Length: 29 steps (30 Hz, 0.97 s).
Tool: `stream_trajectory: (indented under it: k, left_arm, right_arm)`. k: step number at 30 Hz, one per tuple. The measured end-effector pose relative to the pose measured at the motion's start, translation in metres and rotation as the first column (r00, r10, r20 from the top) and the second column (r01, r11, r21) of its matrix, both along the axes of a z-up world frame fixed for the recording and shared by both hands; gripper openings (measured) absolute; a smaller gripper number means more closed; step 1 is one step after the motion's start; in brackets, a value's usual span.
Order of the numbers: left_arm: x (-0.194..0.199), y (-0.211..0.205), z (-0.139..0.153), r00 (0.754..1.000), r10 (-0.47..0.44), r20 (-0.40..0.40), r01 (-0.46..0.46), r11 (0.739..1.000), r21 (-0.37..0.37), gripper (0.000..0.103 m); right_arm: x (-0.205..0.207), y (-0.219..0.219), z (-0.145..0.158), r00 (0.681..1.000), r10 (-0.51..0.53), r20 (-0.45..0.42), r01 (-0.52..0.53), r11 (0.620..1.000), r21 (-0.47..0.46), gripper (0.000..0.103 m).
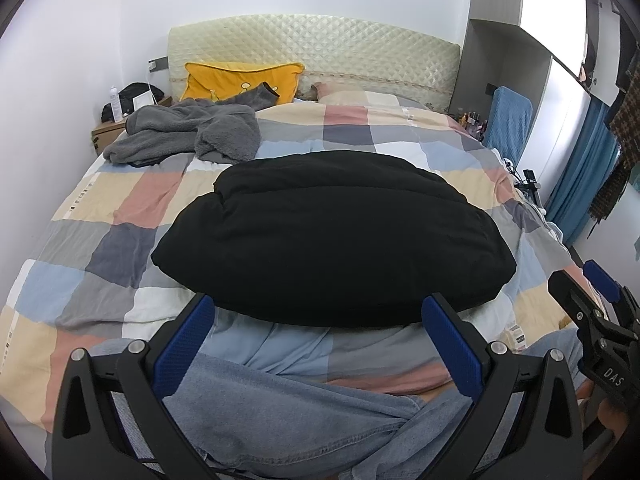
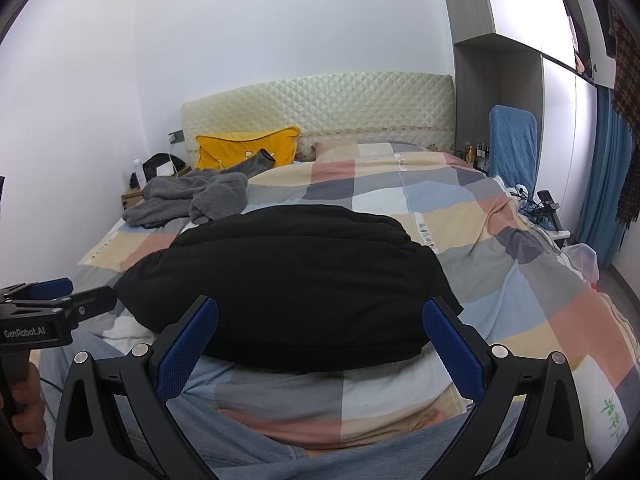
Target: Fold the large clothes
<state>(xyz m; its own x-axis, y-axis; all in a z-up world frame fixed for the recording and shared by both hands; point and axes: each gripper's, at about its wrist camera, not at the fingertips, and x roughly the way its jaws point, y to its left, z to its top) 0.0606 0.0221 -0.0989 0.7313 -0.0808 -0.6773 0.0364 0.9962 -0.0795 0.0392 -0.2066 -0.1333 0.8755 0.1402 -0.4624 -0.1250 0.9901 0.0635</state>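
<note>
A black garment (image 1: 332, 236) is lying folded in a thick bundle on the checked duvet (image 1: 120, 216), near the foot of the bed. The left gripper (image 1: 318, 320) is hovering just short of its near edge, fingers spread wide and holding nothing. The right gripper (image 2: 320, 324) is doing likewise, blue pads (image 2: 452, 348) apart. Grey fleece (image 1: 188, 132) is sitting crumpled by the yellow pillow (image 1: 240, 80) (beneath the quilted headboard).
</note>
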Motion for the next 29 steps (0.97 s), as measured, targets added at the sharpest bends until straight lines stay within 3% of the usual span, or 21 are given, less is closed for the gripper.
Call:
stream_trajectory:
  k: [29]
  left_arm:
    - [-0.0015, -0.0035, 0.0070, 1.000, -0.010, 0.008, 0.010, 1.000, -0.005, 0.103]
  right_arm:
    - [-0.0071, 0.0012, 0.0015, 1.000, -0.011, 0.014, 0.011, 1.000, 0.009, 0.103]
